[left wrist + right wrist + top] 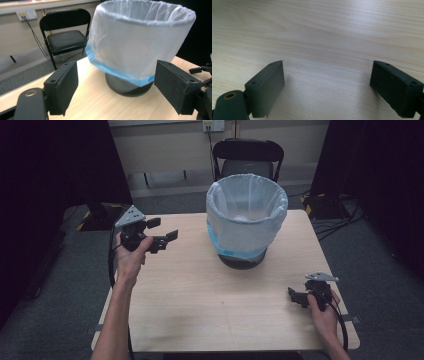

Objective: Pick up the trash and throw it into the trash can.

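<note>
High view, bin: the dark round bin lined with a white, blue-hemmed plastic bag [246, 217] stands near the far edge of the pale wooden table [200, 305].
High view, right gripper [296, 297]: low by the near right corner.
Left gripper view: left gripper [115, 86] jaws apart, empty, facing the bag; probably reaching, so aim for the bag's rim.
Right gripper view: jaws apart over bare wood.
</note>
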Action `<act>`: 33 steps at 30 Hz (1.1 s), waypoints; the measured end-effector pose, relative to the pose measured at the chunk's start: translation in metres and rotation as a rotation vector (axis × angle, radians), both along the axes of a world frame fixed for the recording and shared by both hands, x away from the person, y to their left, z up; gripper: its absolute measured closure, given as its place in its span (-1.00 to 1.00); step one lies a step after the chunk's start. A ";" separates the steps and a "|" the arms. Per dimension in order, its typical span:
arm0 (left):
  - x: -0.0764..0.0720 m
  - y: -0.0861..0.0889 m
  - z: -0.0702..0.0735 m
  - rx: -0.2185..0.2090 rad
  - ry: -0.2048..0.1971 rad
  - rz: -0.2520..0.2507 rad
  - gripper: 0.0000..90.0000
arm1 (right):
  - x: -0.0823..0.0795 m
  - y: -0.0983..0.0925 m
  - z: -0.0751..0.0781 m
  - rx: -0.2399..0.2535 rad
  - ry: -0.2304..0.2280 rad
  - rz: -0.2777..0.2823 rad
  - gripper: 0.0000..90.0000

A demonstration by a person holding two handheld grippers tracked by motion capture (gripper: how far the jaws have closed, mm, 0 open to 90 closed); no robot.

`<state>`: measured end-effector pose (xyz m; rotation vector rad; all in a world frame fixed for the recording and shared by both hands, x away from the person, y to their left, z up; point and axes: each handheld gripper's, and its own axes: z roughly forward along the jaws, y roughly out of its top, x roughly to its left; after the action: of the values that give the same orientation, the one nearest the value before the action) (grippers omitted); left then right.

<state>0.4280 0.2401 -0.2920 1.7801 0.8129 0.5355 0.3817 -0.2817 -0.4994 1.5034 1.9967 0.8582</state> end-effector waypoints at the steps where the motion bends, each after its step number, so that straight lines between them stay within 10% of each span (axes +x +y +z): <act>1: -0.002 0.002 -0.004 0.010 0.002 0.007 -0.57 | 0.000 0.000 0.000 0.000 0.000 0.000 -0.75; 16: -0.039 0.033 -0.063 0.073 0.075 0.137 -0.63 | 0.000 0.000 0.000 0.000 0.000 0.000 -0.75; 24: -0.062 0.037 -0.100 0.149 0.112 0.108 -0.55 | 0.000 0.000 0.000 -0.001 -0.001 0.000 -0.75; 33: -0.074 0.042 -0.169 0.202 0.252 0.073 -0.57 | 0.000 0.000 0.000 0.000 0.000 0.000 -0.75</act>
<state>0.3537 0.2823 -0.4614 2.0374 1.0298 0.4588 0.3817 -0.2817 -0.4994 1.5031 1.9966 0.8584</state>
